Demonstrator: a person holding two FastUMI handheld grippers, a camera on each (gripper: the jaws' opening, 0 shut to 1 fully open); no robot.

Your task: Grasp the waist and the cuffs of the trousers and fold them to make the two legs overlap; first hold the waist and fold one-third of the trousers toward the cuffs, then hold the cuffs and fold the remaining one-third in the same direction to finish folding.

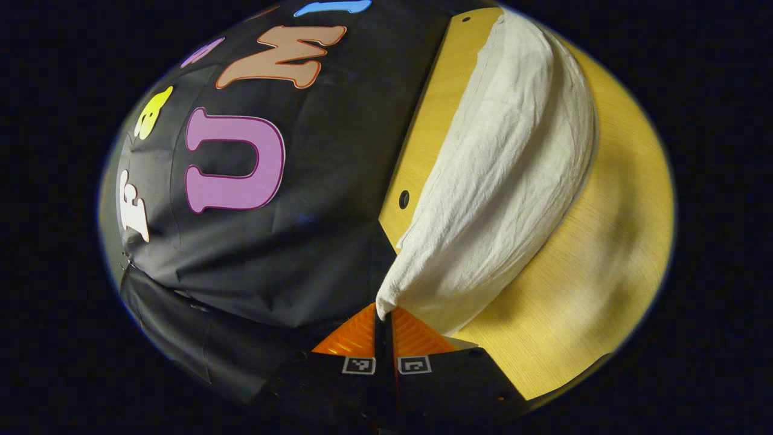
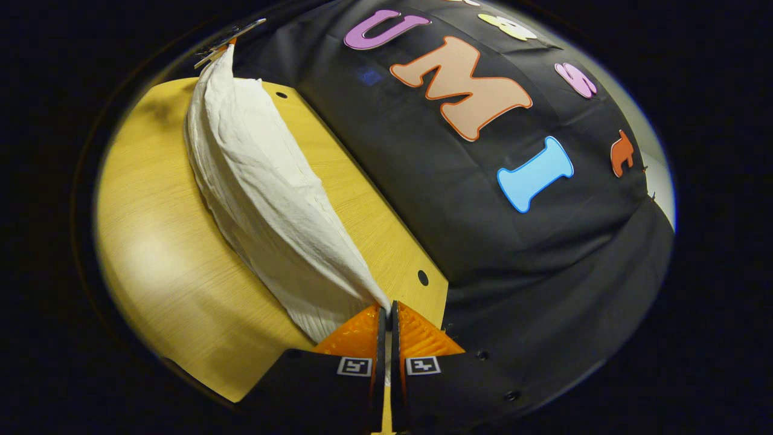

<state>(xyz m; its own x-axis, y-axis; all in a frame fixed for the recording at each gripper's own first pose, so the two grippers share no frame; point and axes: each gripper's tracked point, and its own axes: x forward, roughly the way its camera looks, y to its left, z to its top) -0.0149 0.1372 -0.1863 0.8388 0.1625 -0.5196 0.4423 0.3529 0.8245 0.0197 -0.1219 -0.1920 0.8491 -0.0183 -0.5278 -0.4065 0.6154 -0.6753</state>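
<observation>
**Trousers stretched between two closed tongs above the table**

Left gripper view: the left gripper (image 1: pixel 384 314) has its two fingers pressed together, with a corner of the white trousers (image 1: pixel 501 181) pinched between the tips. From that pinch the cloth fans out and away, up and to the right, as one broad, wrinkled sheet. Its lower edge curves in an arc over the wooden table (image 1: pixel 604 254). The upper edge runs close along the table's back edge, beside a small dark hole (image 1: pixel 404 199) in the board. The far end of the cloth narrows near the top of the picture.

Right gripper view: the right gripper (image 2: pixel 386 311) is likewise closed, its fingertips clamped on another corner of the trousers (image 2: pixel 266 193). The cloth rises from the tips up and to the left, bulging in the middle and tapering to a point. At that far point the other gripper (image 2: pixel 226 42) holds it; little of that tool can be made out. Bare table (image 2: pixel 163 260) lies to the left of the cloth, and a strip of it to the right, with a hole (image 2: pixel 423 278) near the board's edge.

Whether the middle of the cloth touches the table cannot be told. Which end is waist and which is cuffs cannot be told either.
</observation>
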